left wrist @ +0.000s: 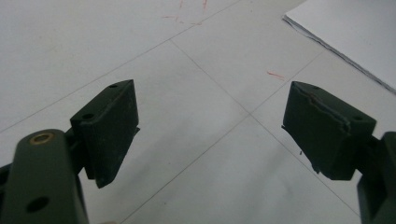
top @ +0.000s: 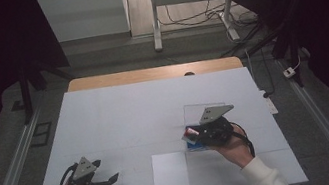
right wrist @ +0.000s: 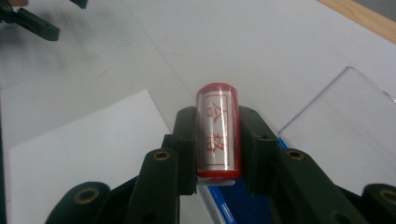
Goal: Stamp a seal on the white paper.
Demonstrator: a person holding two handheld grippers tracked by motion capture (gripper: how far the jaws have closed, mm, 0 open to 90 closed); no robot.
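Note:
A clear cylindrical stamp (right wrist: 218, 135) with red ends and red characters on its side lies lengthwise between the jaws of my right gripper (right wrist: 217, 119), which is shut on it. In the high view that gripper (top: 191, 134) hovers right of the table's centre with the stamp (top: 191, 130) pointing left, just above a blue ink-pad box (right wrist: 240, 200). The box's clear lid (top: 203, 108) stands open behind it. A white sheet of paper (top: 170, 176) lies near the front edge. My left gripper (top: 110, 179) rests low at the front left, open, with bare table between its pads (left wrist: 114, 128).
The white table cover (top: 120, 115) carries faint grid lines and a few red marks. A wooden table edge (top: 149, 73) shows at the back. The left gripper (right wrist: 35, 23) appears far off in the right gripper view. A corner of the paper (left wrist: 355, 32) lies beyond the left jaws.

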